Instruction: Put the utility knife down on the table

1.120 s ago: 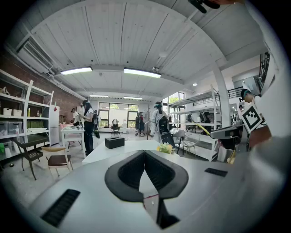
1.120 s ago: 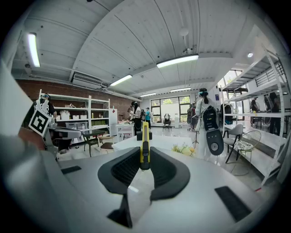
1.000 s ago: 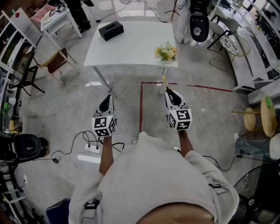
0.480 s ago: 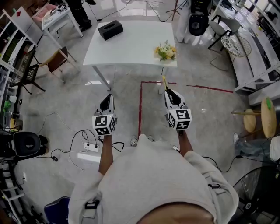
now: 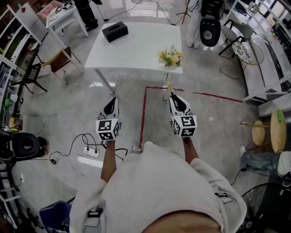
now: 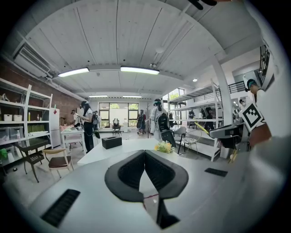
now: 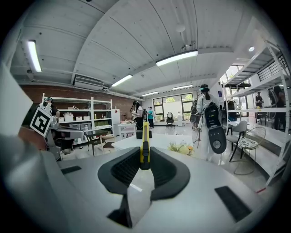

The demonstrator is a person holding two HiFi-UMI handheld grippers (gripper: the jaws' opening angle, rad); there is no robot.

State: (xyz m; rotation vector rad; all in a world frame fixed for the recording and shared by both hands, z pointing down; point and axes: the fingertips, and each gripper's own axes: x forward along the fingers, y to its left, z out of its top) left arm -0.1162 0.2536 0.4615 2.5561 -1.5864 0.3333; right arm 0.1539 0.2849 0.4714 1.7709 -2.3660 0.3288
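**Inspector:** Left arm, status?
**Assistant:** Left forearm (image 5: 108,157) bare, stretched ahead of the torso. Left tongs (image 5: 110,103) point forward, slightly downward, jaws together, nothing between them.
**Inspector:** Right arm?
**Assistant:** Right forearm (image 5: 190,150) likewise extended, parallel to the left and well apart from it. Right tongs (image 5: 175,101) are tilted the same way, jaws clamped on the utility knife (image 7: 144,141), which stands upright between the pads.

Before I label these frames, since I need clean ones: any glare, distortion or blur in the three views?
Head view: wide-angle bend toward the edges, the white table nearly washed out, lamp reflections on the floor. Left gripper view: fisheye circle with black corners, ceiling lights glaring. Right gripper view: same fisheye; the utility knife between the jaws is sharp, the far windows blown out.
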